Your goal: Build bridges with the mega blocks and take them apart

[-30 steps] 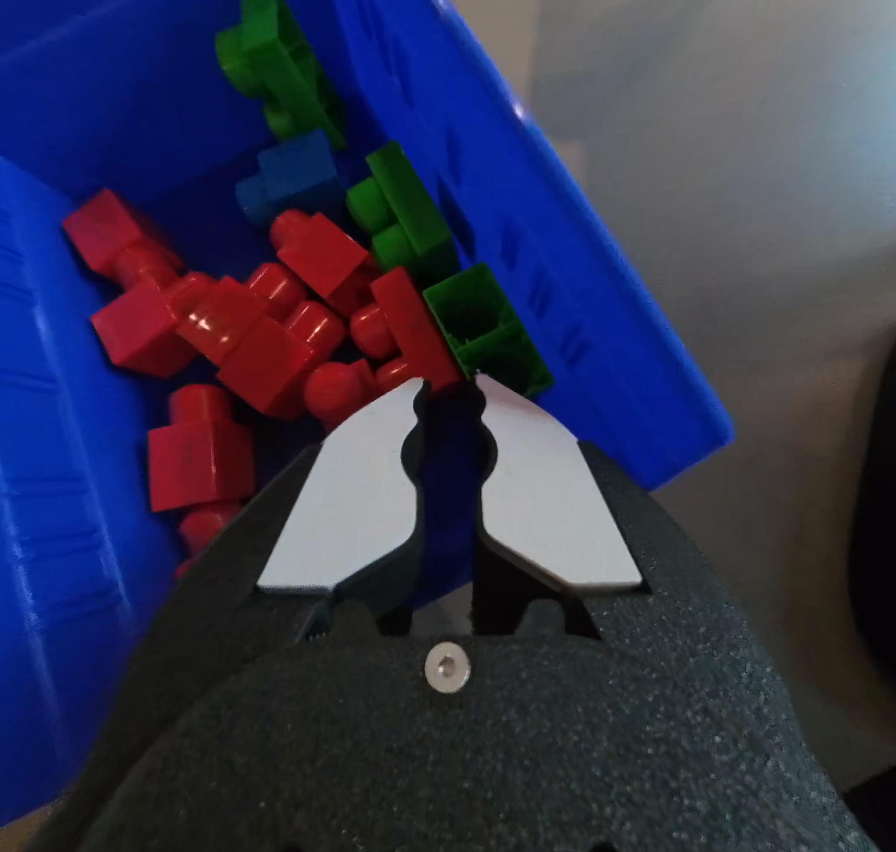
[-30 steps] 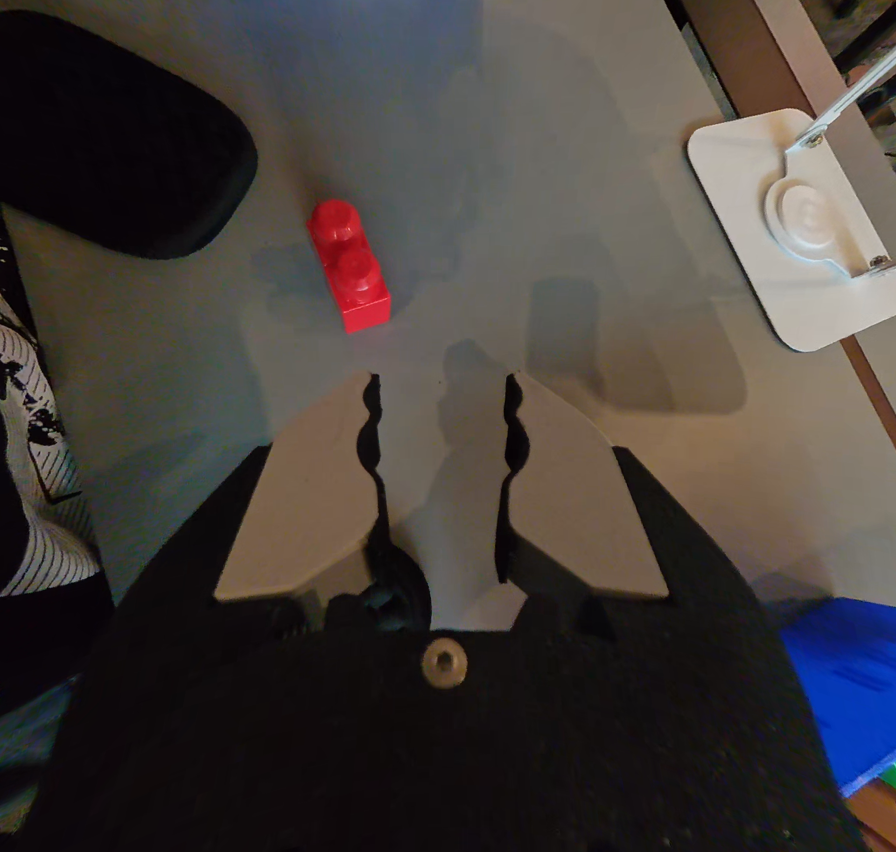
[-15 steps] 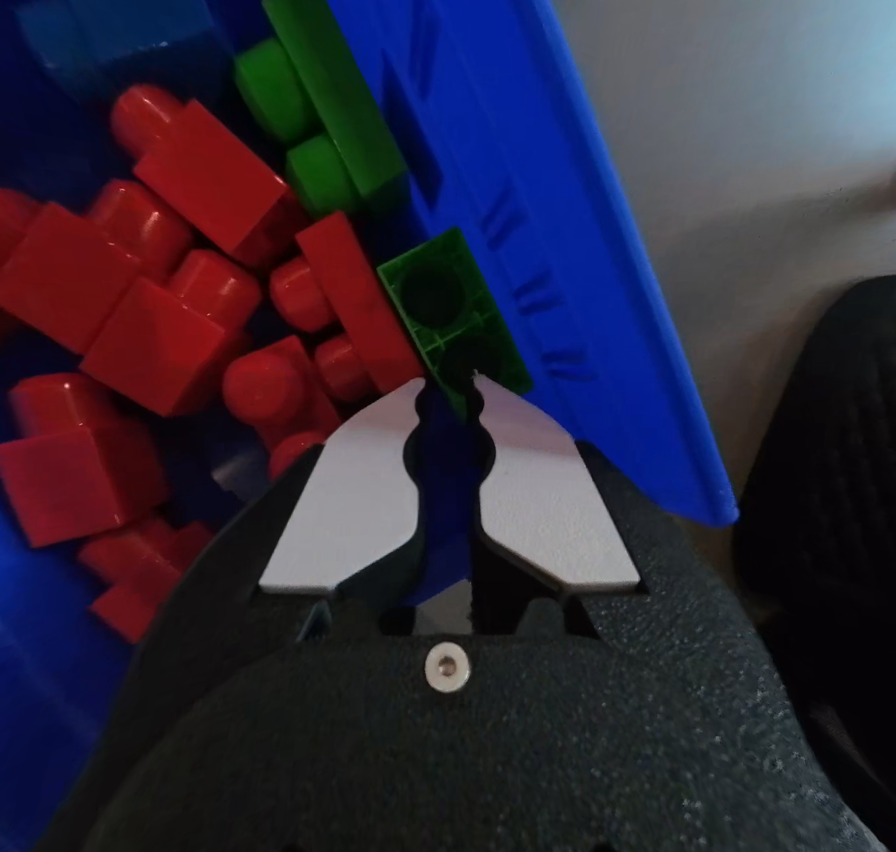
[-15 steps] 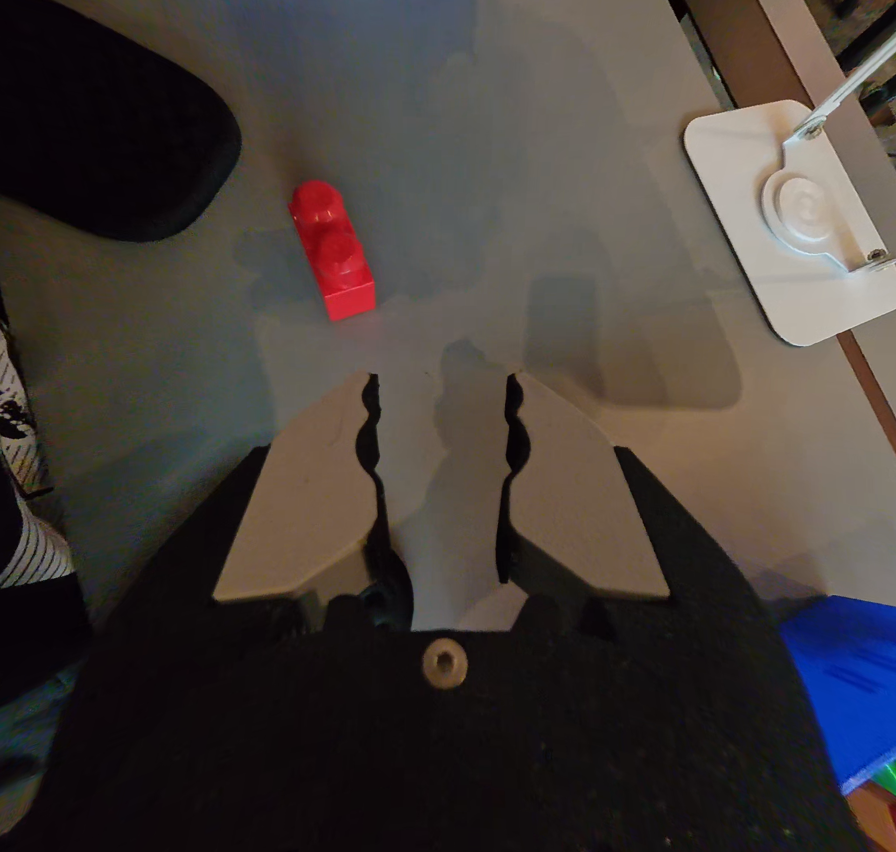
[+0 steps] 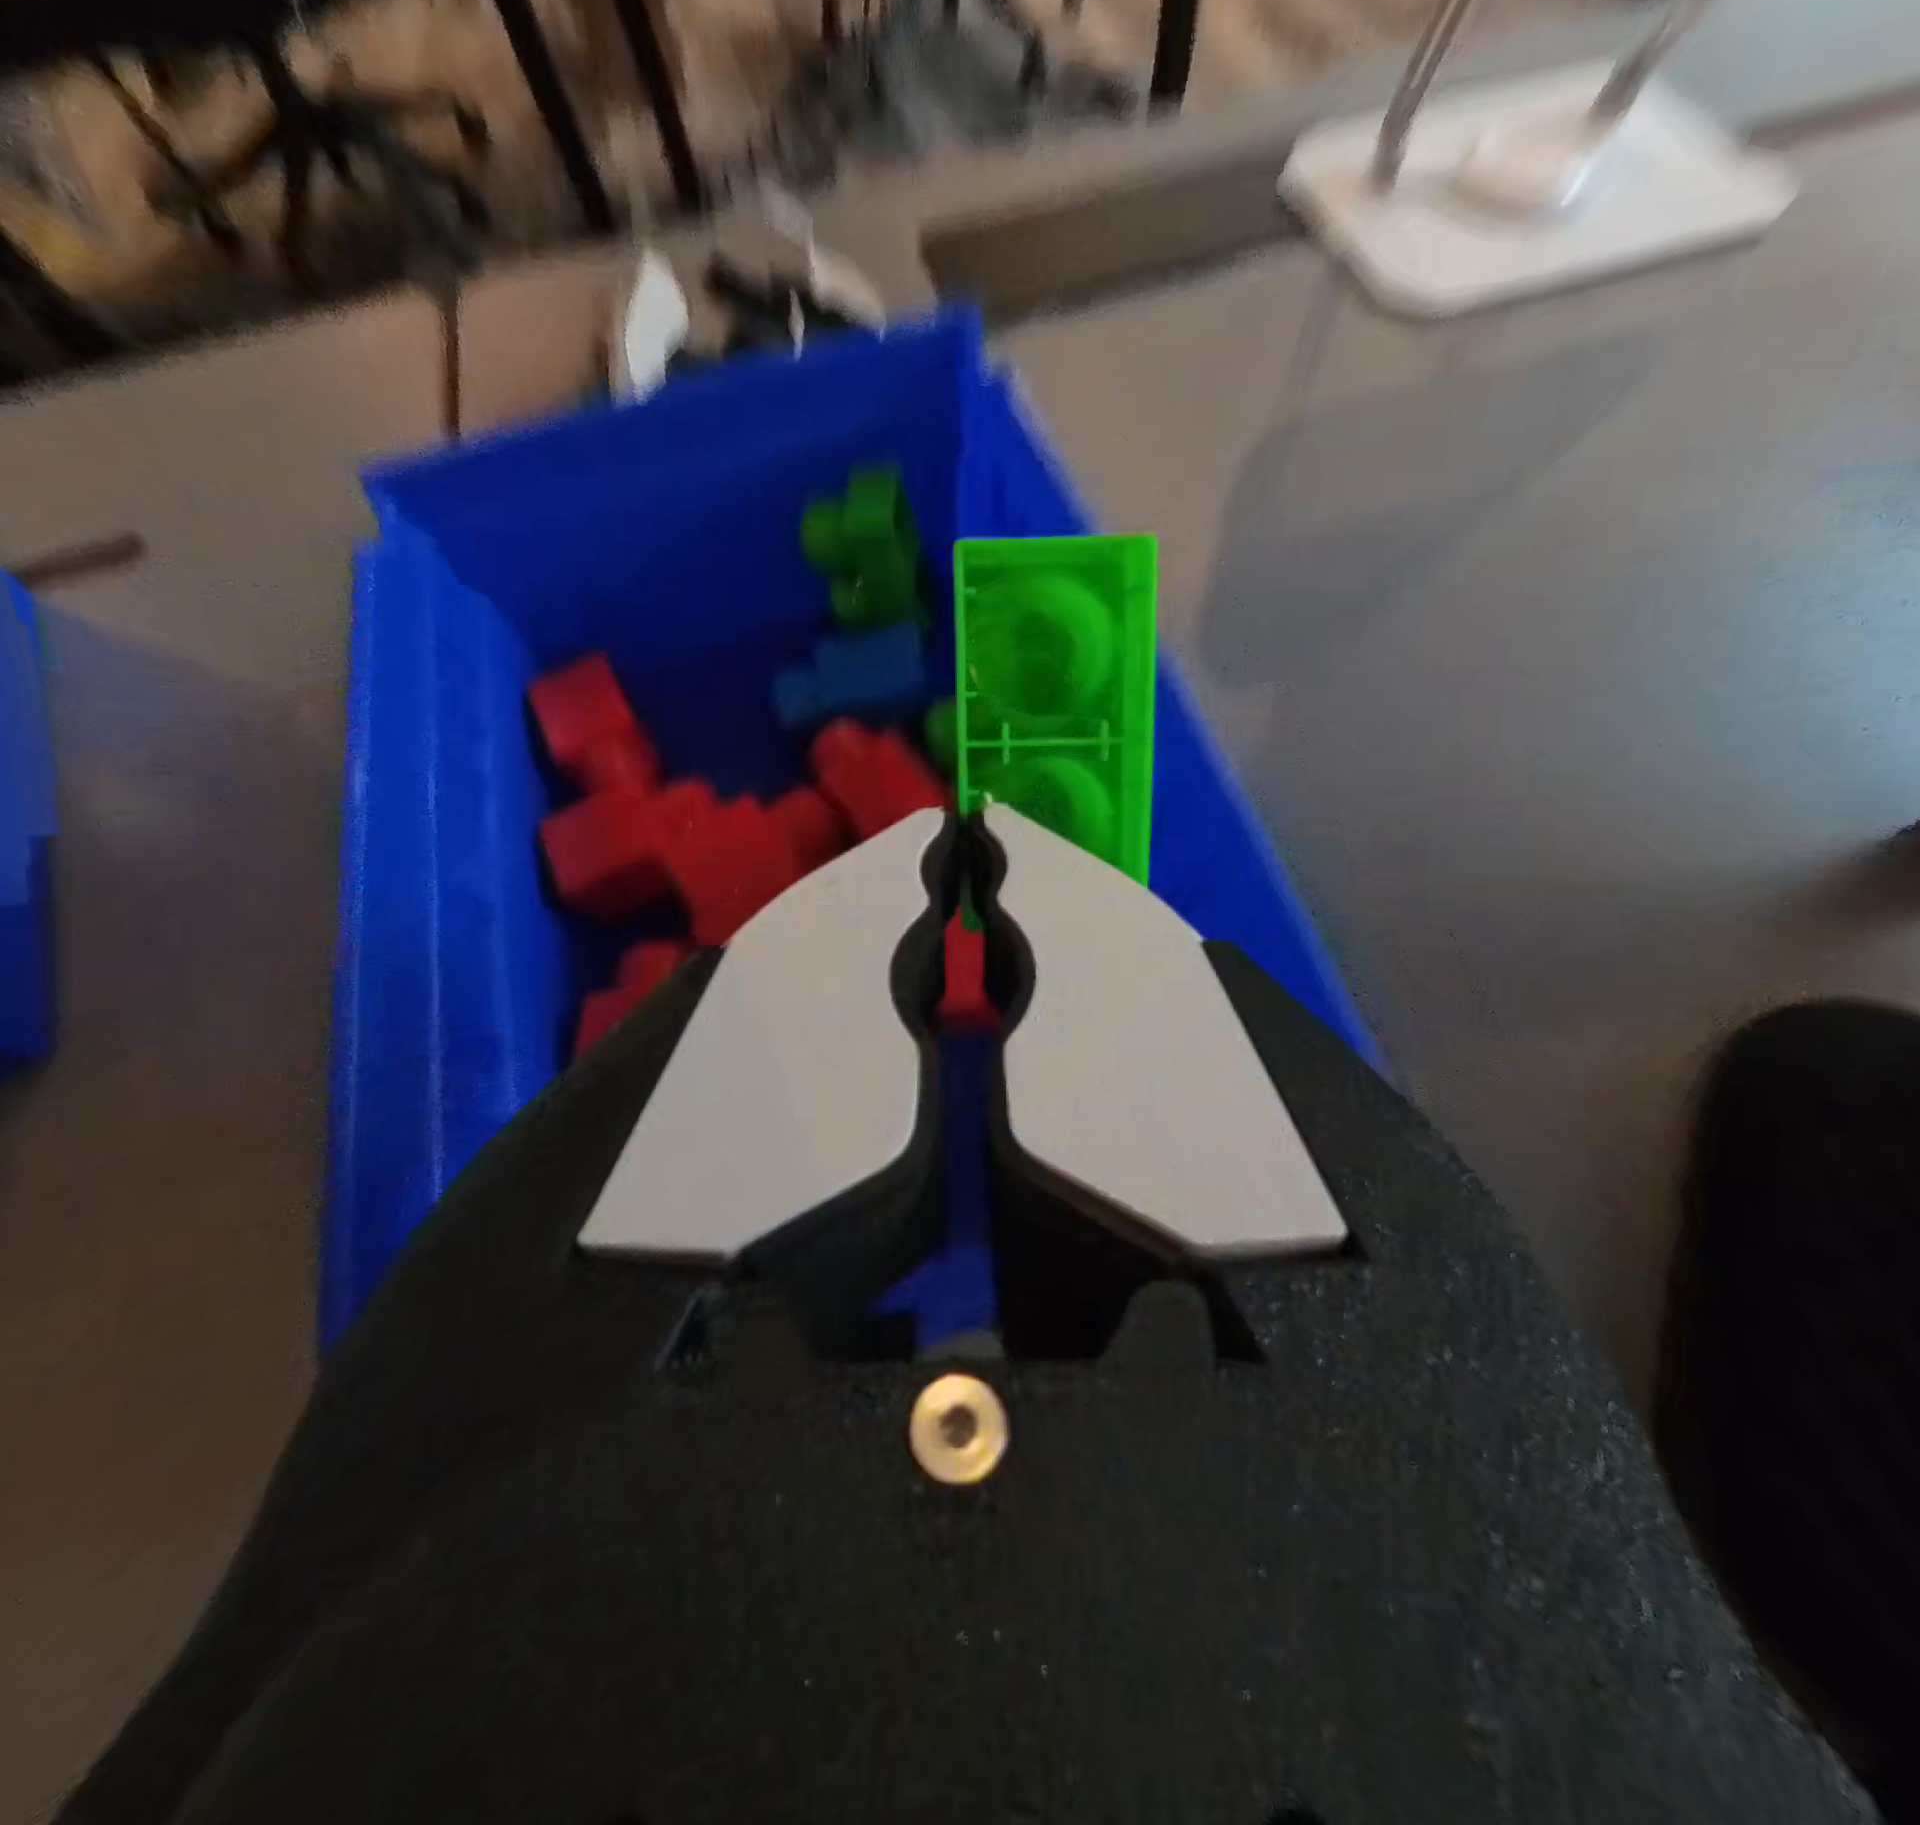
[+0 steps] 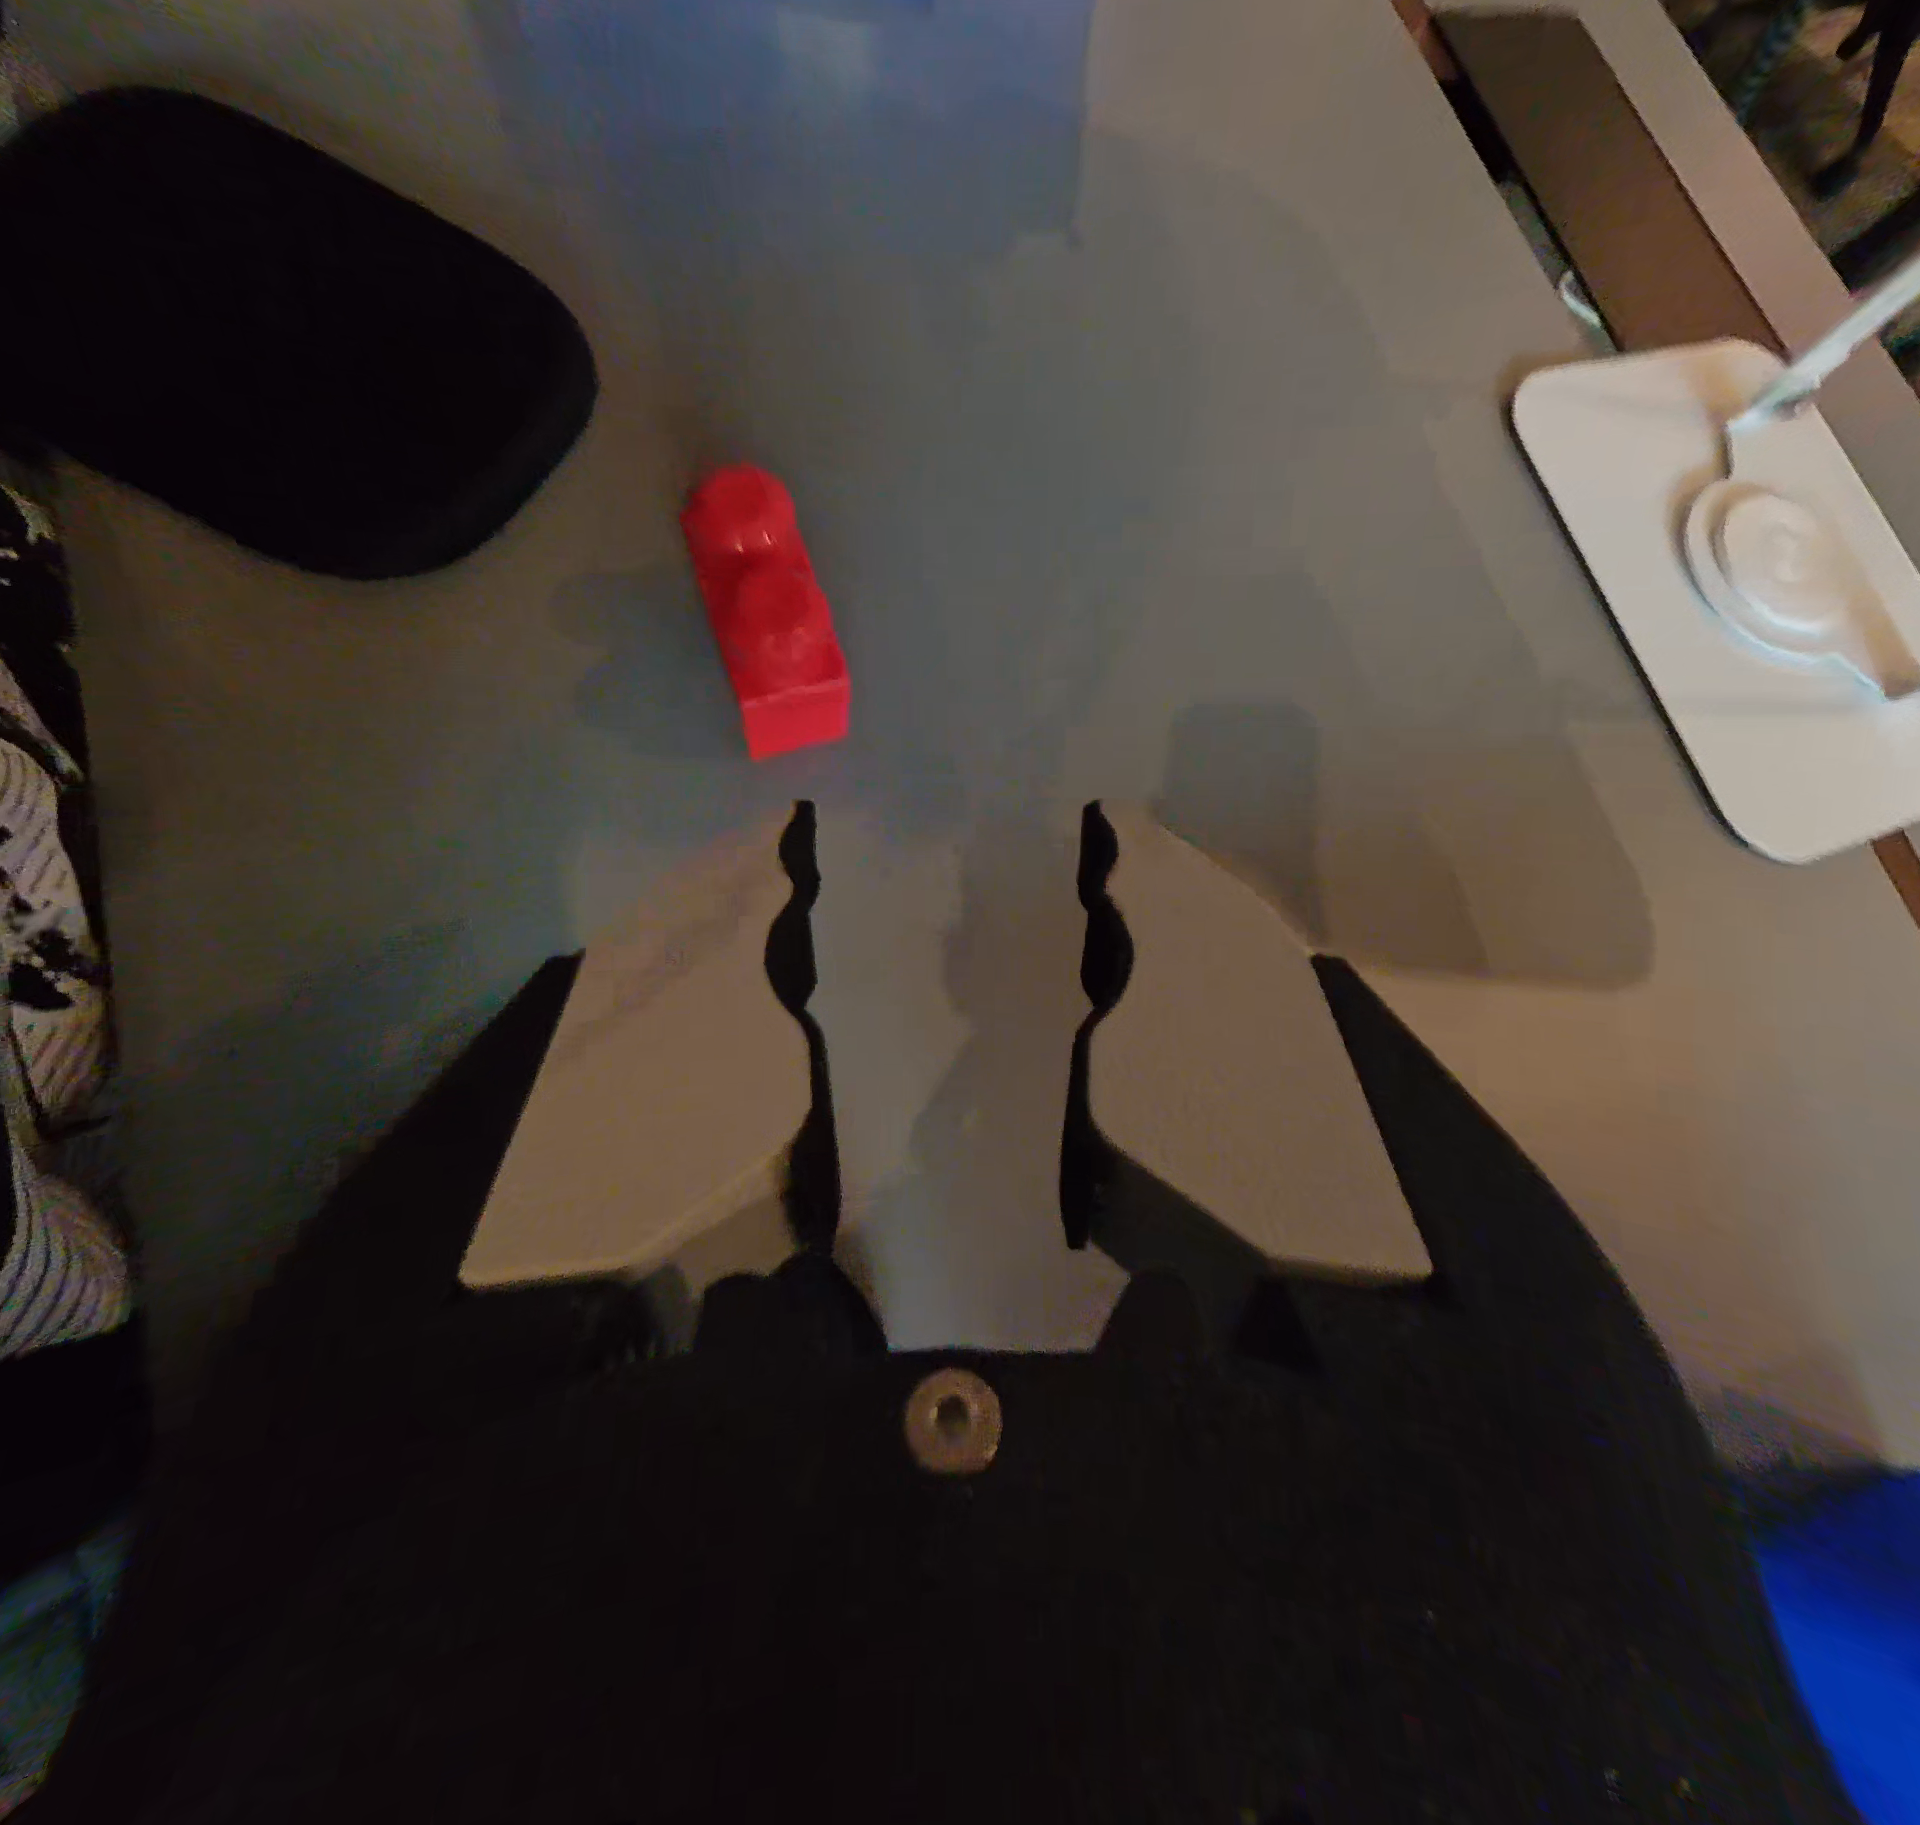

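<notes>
Grey surface (image 6: pixel 1039 341) carrying a blue bin (image 5: pixel 416 840) of red, green and blue blocks, a white lamp base (image 6: pixel 1621 570) at right and a black pad (image 6: pixel 260 331) at left. Above the bin, left gripper (image 5: pixel 966 819) with fingers clamped on the edge of an upright green block (image 5: pixel 1060 695), hollow underside facing the camera. Right gripper (image 6: pixel 943 819) with fingers spread, holding nothing, near a red two-stud block (image 6: pixel 769 622) lying on the surface just beyond its left fingertip.

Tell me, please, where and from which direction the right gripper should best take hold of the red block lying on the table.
Probably across the red block's two long flat sides, coming straight down from above. It sits studs-up on the grey table with nothing touching it, and the right gripper is open; its jaws would need turning to line up with the block's slightly skewed length.
</notes>
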